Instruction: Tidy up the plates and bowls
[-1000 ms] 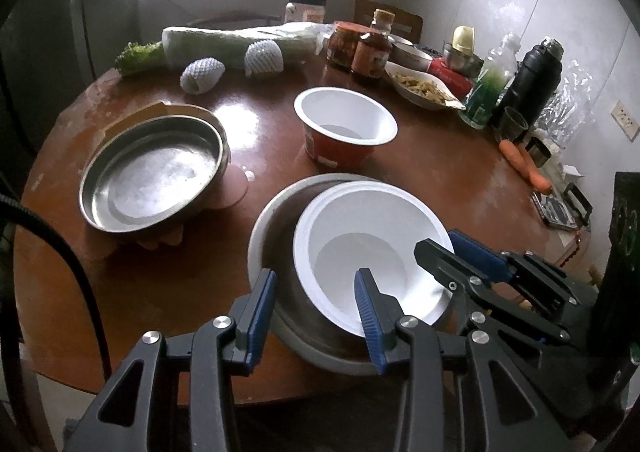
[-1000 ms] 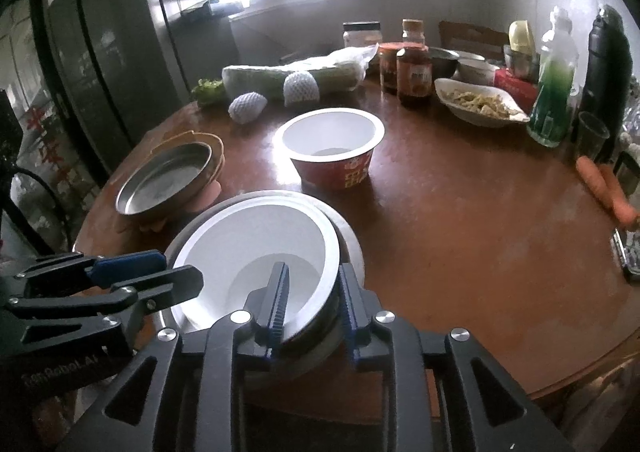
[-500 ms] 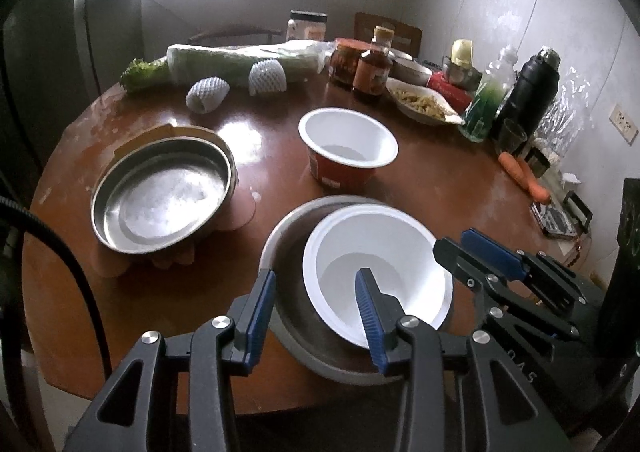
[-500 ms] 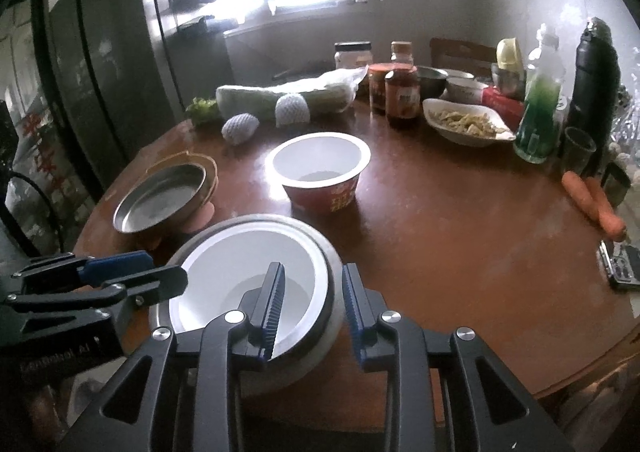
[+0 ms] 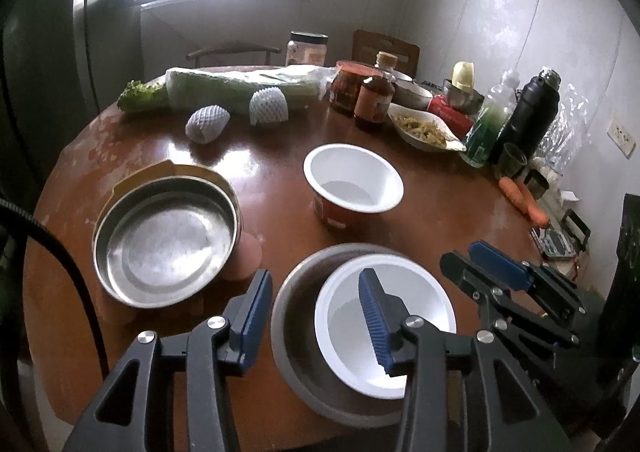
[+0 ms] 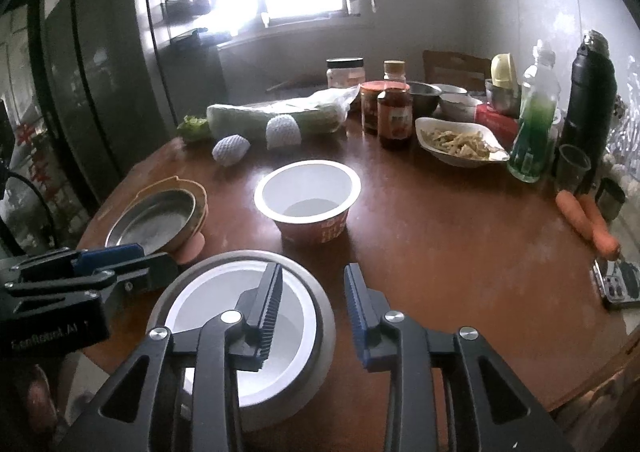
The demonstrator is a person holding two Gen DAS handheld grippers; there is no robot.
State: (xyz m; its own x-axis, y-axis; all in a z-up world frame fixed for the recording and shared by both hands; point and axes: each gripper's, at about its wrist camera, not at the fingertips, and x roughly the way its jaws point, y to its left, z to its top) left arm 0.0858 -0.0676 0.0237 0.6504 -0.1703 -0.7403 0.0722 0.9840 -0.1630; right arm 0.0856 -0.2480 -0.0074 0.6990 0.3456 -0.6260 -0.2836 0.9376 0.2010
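A white bowl (image 5: pixel 416 316) sits nested inside a steel bowl (image 5: pixel 296 292) at the table's near edge; both show in the right wrist view, the white bowl (image 6: pixel 296 328) inside the steel bowl (image 6: pixel 324 316). My left gripper (image 5: pixel 316 316) is open above the steel bowl's left rim. My right gripper (image 6: pixel 312 312) is open above the bowls' right rim, holding nothing. A second steel bowl (image 5: pixel 164 240) rests in a yellow-rimmed dish (image 5: pixel 176 170) at left. A red-sided white cup bowl (image 5: pixel 352 184) stands mid-table.
The round wooden table (image 6: pixel 460 236) carries wrapped cabbage (image 5: pixel 240 86), two foam-netted fruits (image 5: pixel 208 123), jars (image 5: pixel 374 100), a dish of food (image 5: pixel 424 130), a green bottle (image 6: pixel 534 124), a black flask (image 6: pixel 588 96), carrots (image 6: pixel 592 220) and a phone (image 6: pixel 618 284).
My right gripper has opened and let go of the white bowl's rim, leaving it in the steel bowl. Both grippers have drawn back and up a little.
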